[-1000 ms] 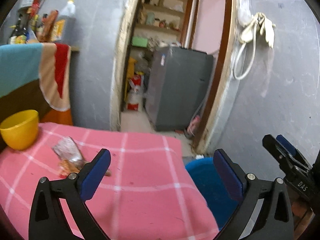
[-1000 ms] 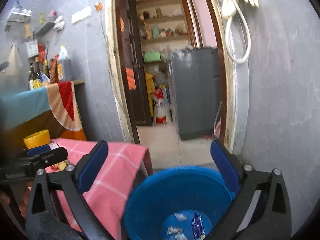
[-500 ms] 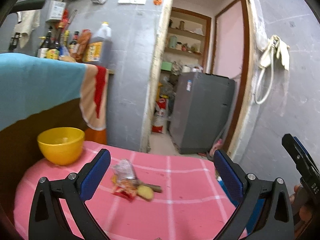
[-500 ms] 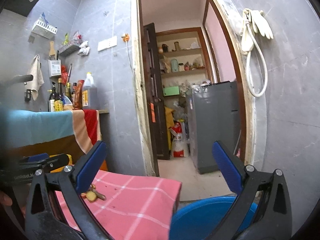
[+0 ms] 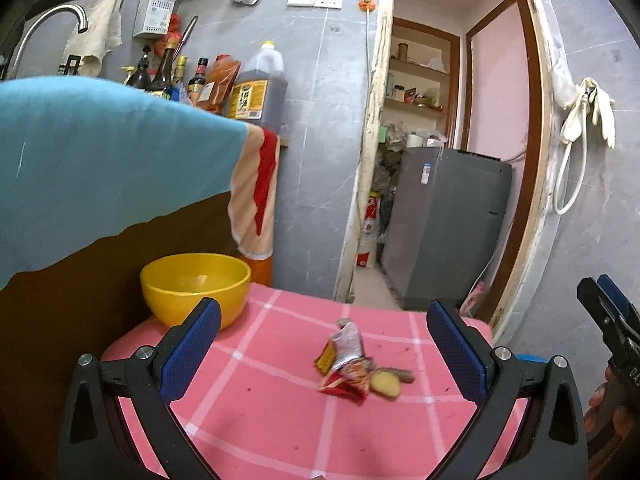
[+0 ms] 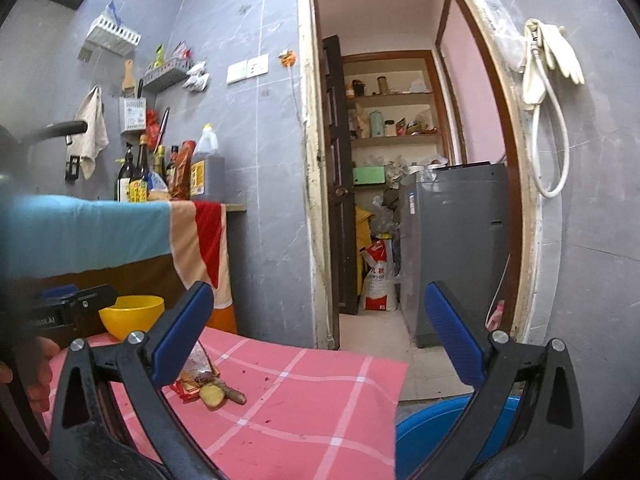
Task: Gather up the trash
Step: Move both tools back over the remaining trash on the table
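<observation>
A matt pink checked cloth (image 5: 280,392) covers the table, and on it lies a crinkled snack wrapper (image 5: 344,364) of glossy foil-like film beside a smooth, glossy yellow plastic bowl (image 5: 195,286). The left gripper (image 5: 324,352) has matt black plastic arms, shiny metal screws and blue pads (image 5: 192,350) with a finely textured, rubbery look. The blue bin (image 6: 432,428) is smooth plastic with a slight sheen.

Left gripper (image 5: 324,344) spread wide, crumpled wrapper (image 5: 345,364) on pink cloth (image 5: 260,420), yellow bowl (image 5: 195,288) behind
</observation>
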Motion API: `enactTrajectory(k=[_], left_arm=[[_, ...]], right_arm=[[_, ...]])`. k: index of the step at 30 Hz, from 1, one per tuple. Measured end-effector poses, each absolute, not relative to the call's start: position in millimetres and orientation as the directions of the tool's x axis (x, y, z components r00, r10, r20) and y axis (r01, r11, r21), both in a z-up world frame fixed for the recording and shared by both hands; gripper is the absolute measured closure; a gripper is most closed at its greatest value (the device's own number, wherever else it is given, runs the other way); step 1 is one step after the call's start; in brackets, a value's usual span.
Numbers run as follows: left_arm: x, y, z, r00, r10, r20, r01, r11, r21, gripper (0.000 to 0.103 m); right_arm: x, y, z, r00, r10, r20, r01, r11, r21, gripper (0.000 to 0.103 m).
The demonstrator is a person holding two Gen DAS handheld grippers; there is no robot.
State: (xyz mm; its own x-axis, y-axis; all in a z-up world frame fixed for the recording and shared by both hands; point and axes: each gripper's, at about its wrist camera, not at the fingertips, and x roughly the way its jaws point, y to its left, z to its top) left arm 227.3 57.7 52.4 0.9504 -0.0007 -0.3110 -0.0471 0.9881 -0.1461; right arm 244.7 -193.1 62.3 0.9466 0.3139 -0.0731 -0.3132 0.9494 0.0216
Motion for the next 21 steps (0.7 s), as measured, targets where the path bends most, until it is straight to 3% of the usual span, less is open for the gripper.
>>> enactTrajectory(k=[8, 18, 21], left_arm=[[237, 67, 31, 0.921, -0.021, -0.388, -0.037, 0.989, -0.140, 0.002], [254, 65, 7, 0.851, -0.095, -0.516, 0.010, 0.986, -0.164, 0.003], [259, 64, 3, 0.828, -0.128, -0.546, 0.033, 0.983, -0.180, 0.010]], right_arm=[[271, -165, 48, 0.922, 0.333, -0.198, -0.344, 0.938, -0.025, 0.000], [309, -145, 17, 0.849, 0.302, -0.434, -0.368, 0.927, -0.075, 0.000], [314, -143, 11, 0.823, 0.309, -0.476, -0.386, 0.919, -0.072, 0.000]])
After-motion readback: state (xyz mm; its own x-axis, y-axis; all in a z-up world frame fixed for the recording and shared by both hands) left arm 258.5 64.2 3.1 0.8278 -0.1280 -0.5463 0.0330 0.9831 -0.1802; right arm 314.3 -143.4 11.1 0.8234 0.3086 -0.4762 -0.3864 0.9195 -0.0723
